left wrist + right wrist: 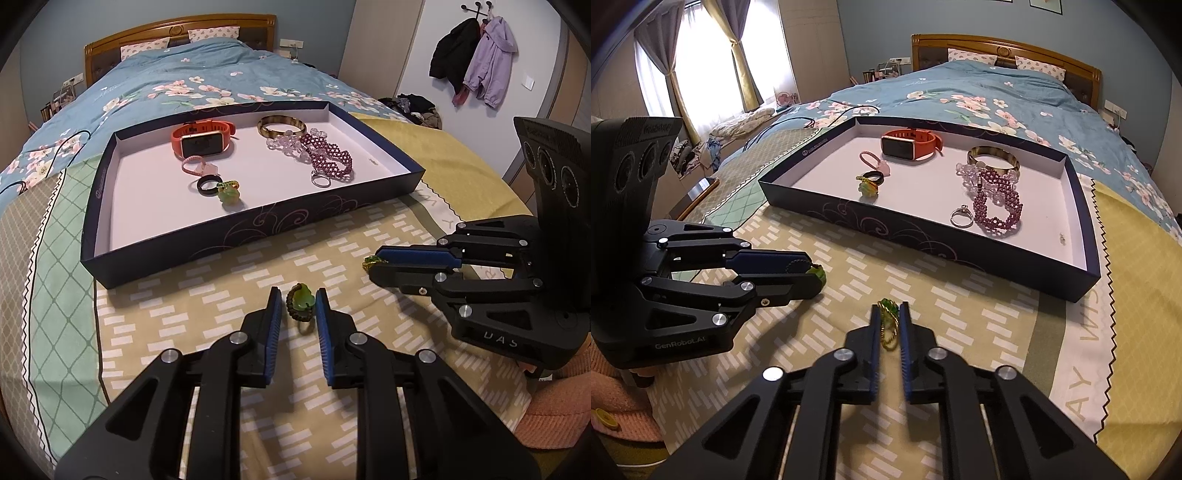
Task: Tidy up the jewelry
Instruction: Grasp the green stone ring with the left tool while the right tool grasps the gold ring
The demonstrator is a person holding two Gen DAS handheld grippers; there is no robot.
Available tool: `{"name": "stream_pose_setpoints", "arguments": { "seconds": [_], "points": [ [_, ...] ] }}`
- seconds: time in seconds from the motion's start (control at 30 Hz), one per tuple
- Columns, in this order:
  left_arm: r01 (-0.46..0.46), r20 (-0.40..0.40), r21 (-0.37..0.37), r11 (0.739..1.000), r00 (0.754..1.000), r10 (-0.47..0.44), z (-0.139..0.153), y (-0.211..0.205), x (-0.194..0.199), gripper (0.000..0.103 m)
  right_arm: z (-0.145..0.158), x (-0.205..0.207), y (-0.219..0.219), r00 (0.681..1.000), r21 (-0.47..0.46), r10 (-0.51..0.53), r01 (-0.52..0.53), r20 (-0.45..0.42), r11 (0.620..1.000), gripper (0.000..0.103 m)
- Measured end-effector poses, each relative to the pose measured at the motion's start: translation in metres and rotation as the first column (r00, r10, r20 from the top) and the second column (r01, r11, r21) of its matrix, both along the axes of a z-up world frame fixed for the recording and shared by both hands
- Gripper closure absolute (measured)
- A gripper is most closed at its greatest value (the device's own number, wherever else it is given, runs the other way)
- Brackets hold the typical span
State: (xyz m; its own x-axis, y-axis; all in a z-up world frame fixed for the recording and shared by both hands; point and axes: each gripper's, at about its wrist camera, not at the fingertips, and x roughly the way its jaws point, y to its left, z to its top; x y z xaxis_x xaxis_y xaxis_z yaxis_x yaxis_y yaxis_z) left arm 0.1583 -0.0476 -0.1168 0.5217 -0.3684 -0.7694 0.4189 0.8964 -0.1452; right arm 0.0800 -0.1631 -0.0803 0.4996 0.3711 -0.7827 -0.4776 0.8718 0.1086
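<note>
Both hands' jaws had closed on pieces lying on the bed, the left gripper point(298, 301) pinching a green pendant point(301, 300), the right gripper point(888, 320) a gold ring point(888, 325), with the tray point(236, 236) just ahead, nearer the left.

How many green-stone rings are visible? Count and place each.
3. A jade ring lies in the tray by the black ring; a braided ring is clamped in the left gripper; a gold ring is clamped in the right gripper. None looks hidden.
</note>
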Motion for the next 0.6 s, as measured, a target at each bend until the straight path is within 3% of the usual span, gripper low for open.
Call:
{"name": "stream_pose_setpoints", "arguments": {
  "seconds": [0.6],
  "points": [
    [-0.015,0.003,-0.007,1.000,1.000,0.015,0.002,0.003,-0.004,0.089,0.007,-0.002,-0.012,1.000,0.075,-0.011,0.010,0.015,0.997,0.099]
  ]
}}
